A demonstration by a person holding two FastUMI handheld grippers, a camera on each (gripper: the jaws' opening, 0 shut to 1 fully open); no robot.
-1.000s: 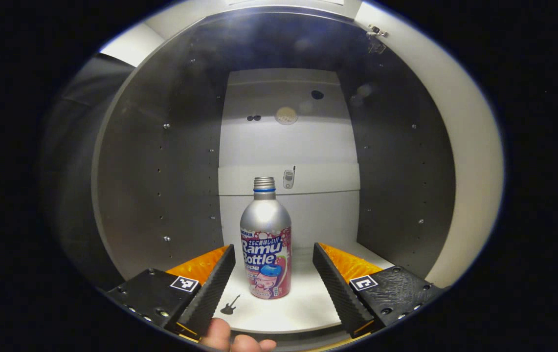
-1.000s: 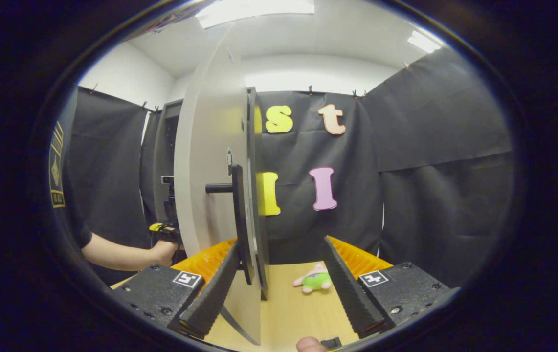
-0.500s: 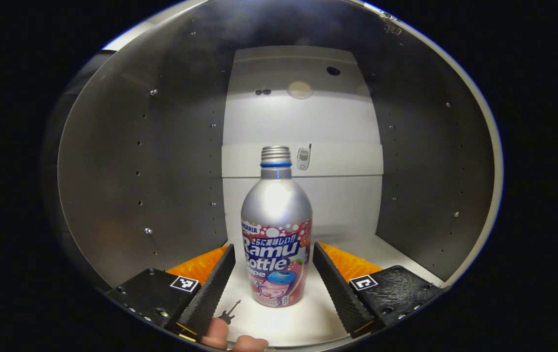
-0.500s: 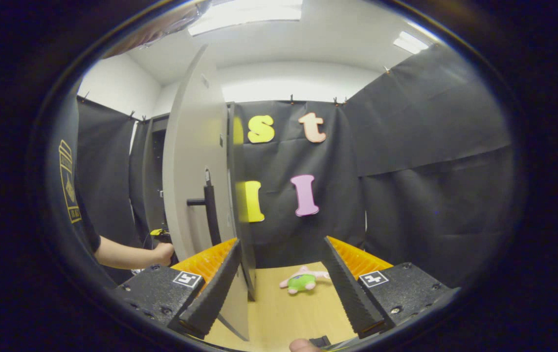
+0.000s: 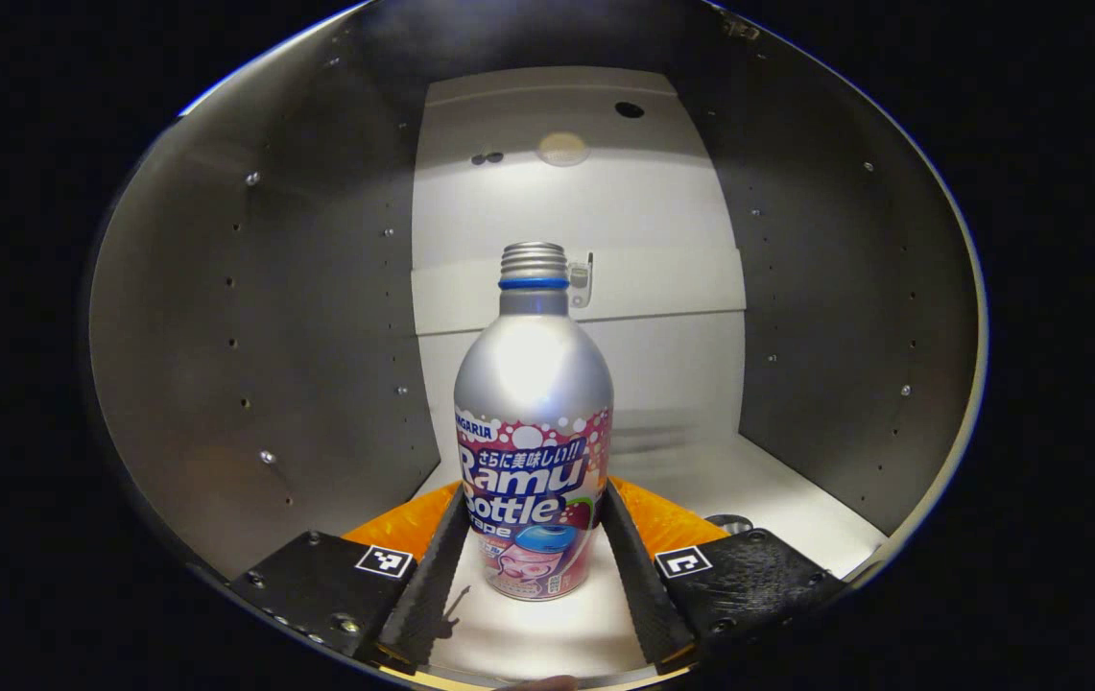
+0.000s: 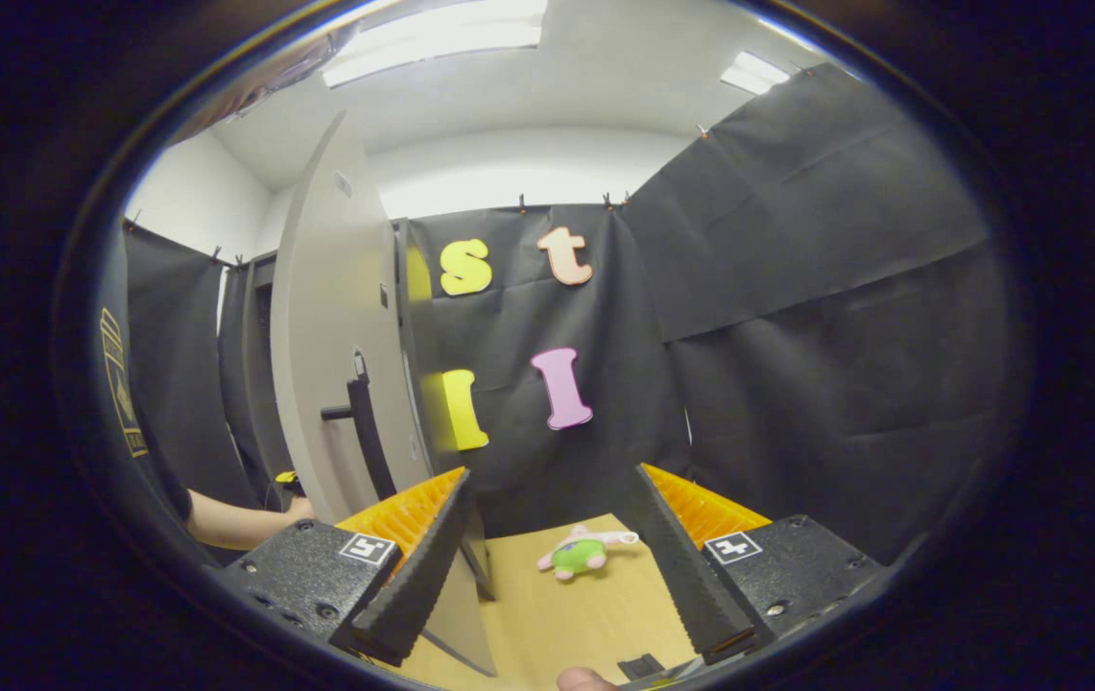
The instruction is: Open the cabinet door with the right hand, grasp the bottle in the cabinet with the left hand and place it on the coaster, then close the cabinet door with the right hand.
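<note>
Silver aluminium bottle with a pink printed label (image 5: 533, 432) stands upright on the white cabinet floor (image 5: 777, 499), grey drilled side walls (image 5: 249, 336) either side and a pale back panel behind. The left gripper (image 5: 533, 547) has its jaws right up against the bottle's sides, pinching it low down. The right gripper (image 6: 547, 547) sits spread over the light wooden worktop (image 6: 566, 624), near the open grey cabinet door (image 6: 336, 365) with its black bar handle (image 6: 365, 432); a small green and pink plush toy (image 6: 581, 554) lies ahead.

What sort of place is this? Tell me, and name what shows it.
Probably a staged recording booth, not a home: black cloth wall, a cabinet door swung open on a wooden table, and a bottle inside the cabinet.
</note>
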